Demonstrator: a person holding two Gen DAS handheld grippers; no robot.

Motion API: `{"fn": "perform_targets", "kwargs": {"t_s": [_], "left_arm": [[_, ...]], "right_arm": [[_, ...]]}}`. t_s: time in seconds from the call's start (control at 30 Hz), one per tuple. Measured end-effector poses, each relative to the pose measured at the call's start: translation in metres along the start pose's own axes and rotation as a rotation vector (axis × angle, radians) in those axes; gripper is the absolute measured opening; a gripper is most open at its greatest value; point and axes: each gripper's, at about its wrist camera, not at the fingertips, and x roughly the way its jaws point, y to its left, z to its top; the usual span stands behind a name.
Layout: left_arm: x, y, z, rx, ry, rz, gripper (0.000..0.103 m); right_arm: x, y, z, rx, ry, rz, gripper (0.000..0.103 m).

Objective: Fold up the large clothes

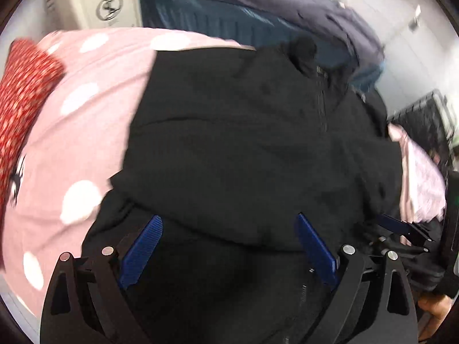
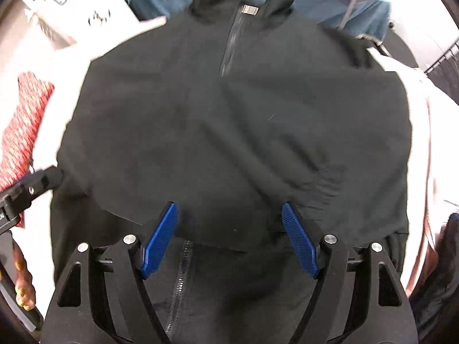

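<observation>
Now we hover both tools over the jacket.
Left tool (image 1: pixel 229 246) and right tool (image 2: pixel 229 235) are spread, empty; the black jacket (image 2: pixel 229 120) lies on the bed, collar pointing away, hem nearest the right tool.

The left gripper (image 1: pixel 229 223) points forward and down with its two blue fingers (image 1: pixel 142 250) spread wide, nothing between them. The right gripper (image 2: pixel 229 212) is posed alike, its blue fingers (image 2: pixel 299 238) also wide apart and empty.
</observation>
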Motion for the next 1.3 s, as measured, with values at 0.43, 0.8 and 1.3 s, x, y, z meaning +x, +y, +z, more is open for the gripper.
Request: {"fn": "perform_targets", "kwargs": {"t_s": [0.43,0.8,1.3], "left_arm": [[0.081,0.047,0.004,-0.139,0.197,0.038,0.098],[0.082,0.03,-0.003,-0.147,0.096,0.115,0.099],[0.022,0.066,-0.066,-0.167,0.05,0.051,0.097]], "right_arm": [[0.068,0.01,0.003,-0.08,0.169,-0.085,0.098],[0.074,0.029,0.009,-0.052,0.163,-0.123,0.099],[0.004,0.005,-0.082,-0.063,-0.005,-0.127,0.098]]}}
